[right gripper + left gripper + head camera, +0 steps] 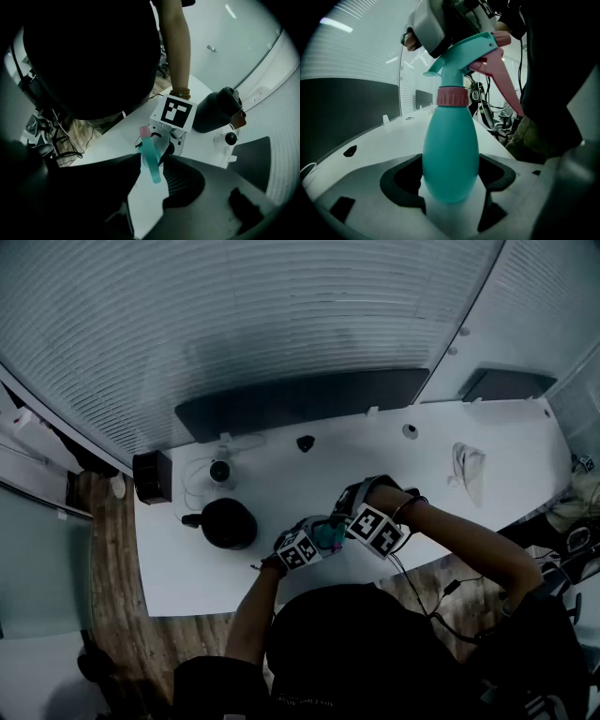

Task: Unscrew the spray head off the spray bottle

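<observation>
A teal spray bottle (450,159) stands upright on the white table (281,465), right in front of the person. It has a pink collar (453,96), a teal spray head (464,49) and a pink trigger (500,77). My left gripper (450,176) is shut on the bottle's wide body, a black pad against each side. My right gripper (152,164) comes down from above and is shut on the spray head (151,159), whose pink tip (145,132) sticks out past the jaws. In the head view both grippers (314,542) (349,521) meet at the bottle (328,536).
A black kettle (228,523) sits left of the grippers, with a small white camera (220,471) and a black box (152,476) behind it. A crumpled cloth (467,465) lies at the right. A long dark panel (300,399) lines the table's far edge.
</observation>
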Tool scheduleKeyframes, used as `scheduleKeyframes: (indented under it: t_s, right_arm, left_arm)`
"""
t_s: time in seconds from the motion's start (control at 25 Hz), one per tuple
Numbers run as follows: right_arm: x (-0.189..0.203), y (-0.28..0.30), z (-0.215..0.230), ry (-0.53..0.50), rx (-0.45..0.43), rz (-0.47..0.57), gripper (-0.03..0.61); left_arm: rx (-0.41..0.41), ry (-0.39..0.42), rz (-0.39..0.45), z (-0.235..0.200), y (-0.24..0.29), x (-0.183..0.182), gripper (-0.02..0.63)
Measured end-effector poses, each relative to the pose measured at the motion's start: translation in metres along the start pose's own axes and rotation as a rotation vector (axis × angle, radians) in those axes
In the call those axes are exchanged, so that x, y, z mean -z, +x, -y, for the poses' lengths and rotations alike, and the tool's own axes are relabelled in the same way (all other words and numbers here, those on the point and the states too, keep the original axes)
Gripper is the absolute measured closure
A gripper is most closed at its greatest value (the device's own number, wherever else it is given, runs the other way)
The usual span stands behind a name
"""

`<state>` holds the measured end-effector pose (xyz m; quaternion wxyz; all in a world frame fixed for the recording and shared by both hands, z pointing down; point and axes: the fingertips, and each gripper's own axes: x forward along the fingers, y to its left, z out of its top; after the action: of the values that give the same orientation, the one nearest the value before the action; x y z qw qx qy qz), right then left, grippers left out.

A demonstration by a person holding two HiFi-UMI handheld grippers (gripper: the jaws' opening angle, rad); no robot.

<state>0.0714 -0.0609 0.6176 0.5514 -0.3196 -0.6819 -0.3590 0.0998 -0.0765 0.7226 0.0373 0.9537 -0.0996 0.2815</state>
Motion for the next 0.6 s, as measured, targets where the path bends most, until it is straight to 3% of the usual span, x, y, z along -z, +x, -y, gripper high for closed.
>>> scheduleKeyframes:
  t_s: [0.4, 0.48, 0.6]
  right_arm:
    - [0.004, -0.002, -0.032, 0.155, -0.102, -0.011, 0.459]
    - [0.003, 0.000, -0.028, 0.130, -0.085, -0.017, 0.459]
    - [0.010, 0.004, -0.021, 0.114, 0.017, -0.027, 0.459]
  left_arm:
    - [-0.039, -0.030, 0.019, 0.015, 0.021, -0.019, 0.245]
    - [-0.053, -0.040, -0.001, 0.012, 0.018, -0.012, 0.245]
    - [-0.065, -0.041, -0.018, 0.011, 0.010, -0.008, 0.245]
